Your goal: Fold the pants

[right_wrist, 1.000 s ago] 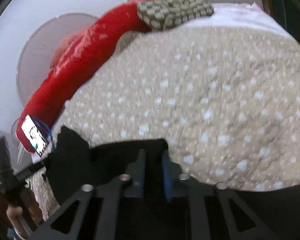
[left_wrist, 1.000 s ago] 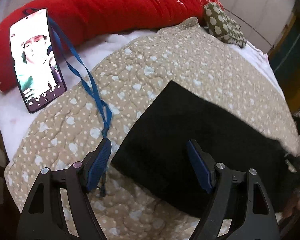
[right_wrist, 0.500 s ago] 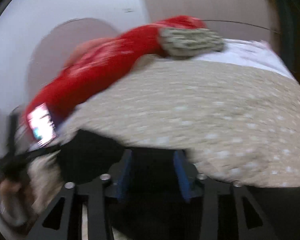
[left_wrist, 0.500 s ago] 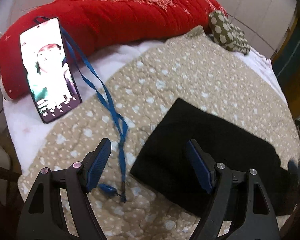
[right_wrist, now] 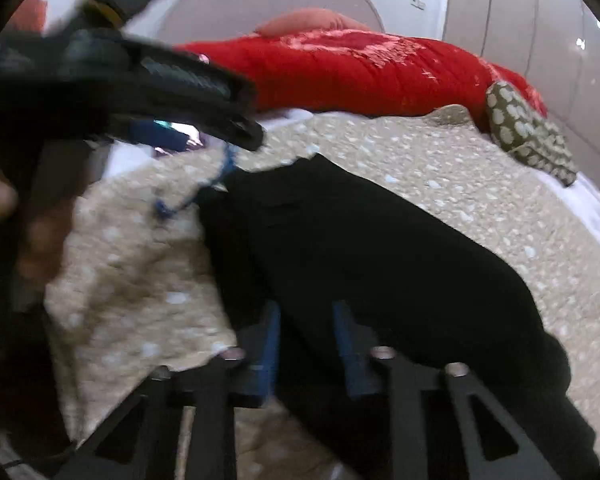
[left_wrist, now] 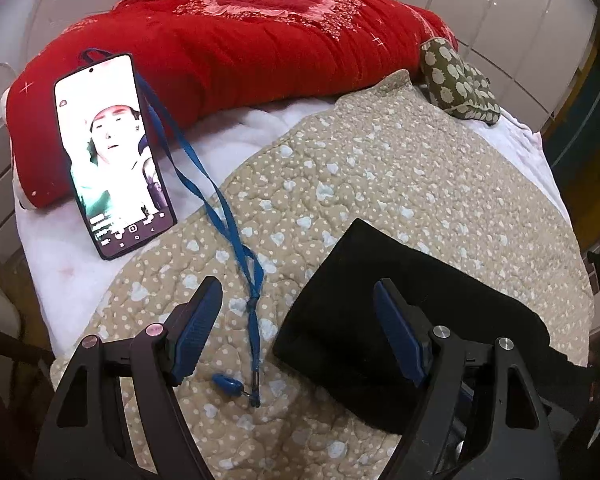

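Pants [right_wrist: 360, 240] lie folded between the closing right tongs [right_wrist: 306, 344].

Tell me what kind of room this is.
Most likely a bedroom: a bed spread with a beige quilted cover, a thick red quilt bunched at its head, and a pale headboard behind it.

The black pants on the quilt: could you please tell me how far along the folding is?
Mostly done: the black pants lie as a compact folded rectangle on the quilt. The right gripper has its jaws closing over the near edge; the left gripper hangs open above. Possibly one last fold or tidy remains.
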The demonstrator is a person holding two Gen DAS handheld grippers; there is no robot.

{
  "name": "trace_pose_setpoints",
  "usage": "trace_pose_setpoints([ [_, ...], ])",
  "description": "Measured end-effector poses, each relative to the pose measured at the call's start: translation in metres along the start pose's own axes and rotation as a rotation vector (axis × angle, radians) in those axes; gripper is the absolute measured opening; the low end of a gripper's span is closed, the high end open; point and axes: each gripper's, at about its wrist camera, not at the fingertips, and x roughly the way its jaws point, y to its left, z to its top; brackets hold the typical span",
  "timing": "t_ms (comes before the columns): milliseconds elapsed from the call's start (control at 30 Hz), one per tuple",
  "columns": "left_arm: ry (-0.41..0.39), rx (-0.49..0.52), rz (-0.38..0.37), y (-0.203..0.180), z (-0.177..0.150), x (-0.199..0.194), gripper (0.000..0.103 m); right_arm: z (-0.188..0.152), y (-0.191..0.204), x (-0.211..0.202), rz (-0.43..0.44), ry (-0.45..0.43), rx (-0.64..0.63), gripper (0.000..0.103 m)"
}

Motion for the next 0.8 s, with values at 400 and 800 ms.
trace_pose_setpoints([
  [400, -0.046, 0.034, -0.041, -0.023, -0.001, -0.021, 0.079, -0.012, -0.007, -0.002, 0.228, 0.012, 0.209, 0.007],
  [800, 0.049, 0.162, -0.096, -0.091, -0.042, 0.016, 0.079, -0.127, -0.127, -0.134, -0.195, -0.040, 0.529, 0.024],
])
